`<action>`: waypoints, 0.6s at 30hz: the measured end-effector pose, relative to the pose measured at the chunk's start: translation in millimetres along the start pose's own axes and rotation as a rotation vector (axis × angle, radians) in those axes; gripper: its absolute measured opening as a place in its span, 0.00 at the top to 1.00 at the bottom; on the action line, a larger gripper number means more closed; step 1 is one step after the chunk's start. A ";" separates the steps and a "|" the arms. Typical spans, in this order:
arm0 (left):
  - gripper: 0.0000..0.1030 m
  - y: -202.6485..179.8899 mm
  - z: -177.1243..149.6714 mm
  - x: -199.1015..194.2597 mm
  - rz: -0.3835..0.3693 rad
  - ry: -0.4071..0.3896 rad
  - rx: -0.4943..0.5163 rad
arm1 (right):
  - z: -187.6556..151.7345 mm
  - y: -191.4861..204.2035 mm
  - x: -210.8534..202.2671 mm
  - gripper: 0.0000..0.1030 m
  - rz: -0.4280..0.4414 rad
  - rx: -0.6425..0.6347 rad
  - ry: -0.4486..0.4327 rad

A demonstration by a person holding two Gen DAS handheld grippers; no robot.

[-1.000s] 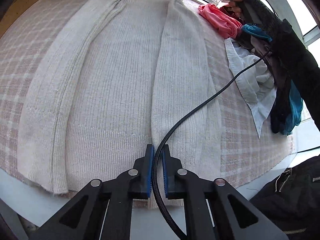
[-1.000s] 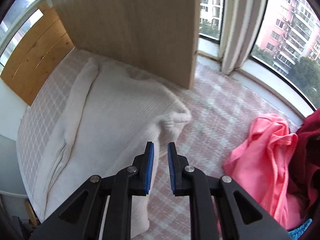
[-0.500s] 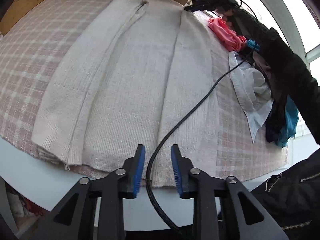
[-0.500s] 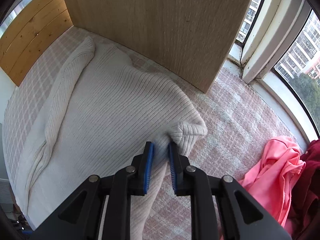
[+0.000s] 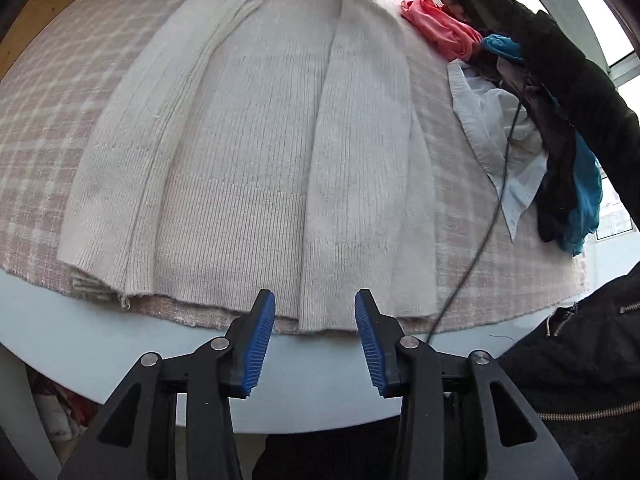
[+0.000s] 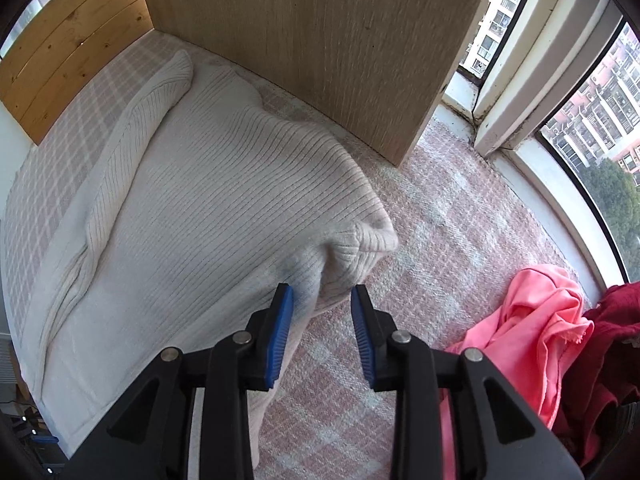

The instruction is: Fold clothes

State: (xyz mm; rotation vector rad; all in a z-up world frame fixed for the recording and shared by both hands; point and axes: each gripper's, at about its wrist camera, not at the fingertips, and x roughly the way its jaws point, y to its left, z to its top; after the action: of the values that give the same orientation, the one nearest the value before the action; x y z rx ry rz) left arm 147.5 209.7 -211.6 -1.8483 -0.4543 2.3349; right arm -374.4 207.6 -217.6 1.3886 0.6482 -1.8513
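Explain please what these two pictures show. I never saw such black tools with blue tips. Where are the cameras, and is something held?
A person holds one hand tool per hand; each carries a camera looking along its fingers. The left gripper hangs over the near hem of a cream sweater lying flat on a checked cloth. The right gripper is at the sweater's far corner. Both have just been opening and grip nothing. A pile of clothes lies beside.
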 end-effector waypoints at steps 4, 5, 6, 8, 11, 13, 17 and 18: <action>0.62 -13.3 3.8 14.7 0.067 0.005 0.060 | -0.8 3.9 1.0 0.71 -0.018 -0.020 -0.006; 0.62 -14.7 4.4 15.8 0.079 0.002 0.061 | -0.5 3.8 0.8 0.71 -0.018 -0.020 -0.005; 0.63 -14.3 5.1 15.7 0.082 -0.005 0.052 | -0.3 3.7 0.7 0.71 -0.017 -0.018 -0.005; 0.66 -12.7 6.9 15.3 0.072 -0.016 0.027 | -0.4 3.6 0.9 0.71 -0.014 -0.016 -0.004; 0.66 -4.1 10.1 10.6 0.000 -0.026 -0.052 | -1.1 2.9 1.4 0.70 -0.014 -0.012 -0.005; 0.66 0.4 10.5 7.1 -0.026 -0.031 -0.086 | -1.6 2.3 1.4 0.70 -0.013 -0.007 -0.006; 0.66 10.0 11.2 2.6 -0.112 -0.039 -0.178 | -3.0 -0.2 1.0 0.70 -0.007 0.005 -0.003; 0.66 14.8 11.6 3.4 -0.149 -0.042 -0.220 | -3.1 -1.3 1.1 0.70 -0.004 0.010 -0.001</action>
State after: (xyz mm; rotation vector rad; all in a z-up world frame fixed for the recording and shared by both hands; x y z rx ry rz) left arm 136.7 195.0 -217.0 -1.7848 -0.8553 2.3066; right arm -373.8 210.4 -219.6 1.3938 0.6426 -1.8601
